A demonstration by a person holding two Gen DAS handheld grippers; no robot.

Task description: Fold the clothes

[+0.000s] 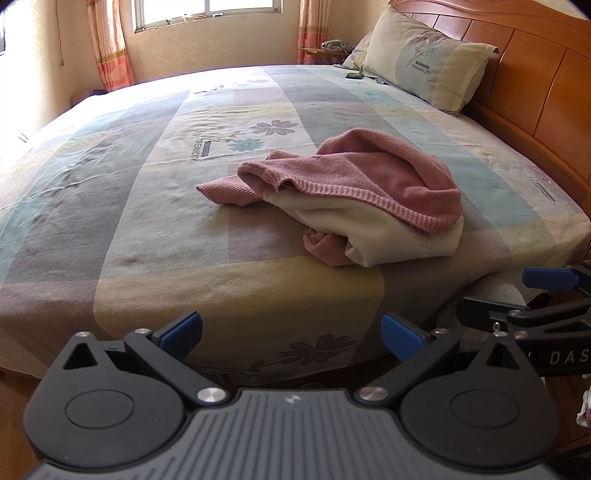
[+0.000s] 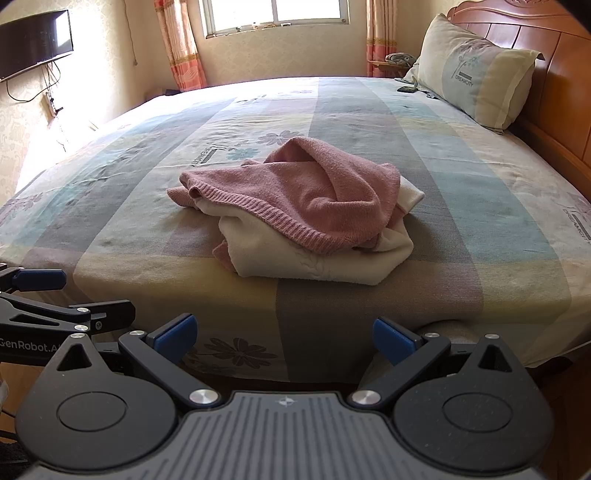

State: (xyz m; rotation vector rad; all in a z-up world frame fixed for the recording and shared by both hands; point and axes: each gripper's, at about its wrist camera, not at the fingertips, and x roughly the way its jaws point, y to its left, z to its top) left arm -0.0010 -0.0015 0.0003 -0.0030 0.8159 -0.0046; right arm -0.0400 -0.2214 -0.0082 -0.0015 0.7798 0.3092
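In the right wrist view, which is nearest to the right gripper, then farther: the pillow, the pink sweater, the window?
From the right gripper:
1. Pink sweater, middle of the bed.
2. Pillow, right, against the headboard.
3. Window, far wall.

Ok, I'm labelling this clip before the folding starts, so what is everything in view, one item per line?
garment: one, pink knit with cream lining, crumpled in a heap near the bed's near edge
bed sheet: one, pastel blocks with flower prints, spread over the bed
pillow: one clearly seen, pale with a flower print, against the headboard
headboard: one, orange-brown wood, right side
small dark object: one, on the sheet by the pillow; too small to identify
window: one, far wall
curtains: two, pink-orange, either side of the window
television: one, black, on the left wall
left gripper: open, blue pads, empty, short of the bed
right gripper: open, blue pads, empty, short of the bed
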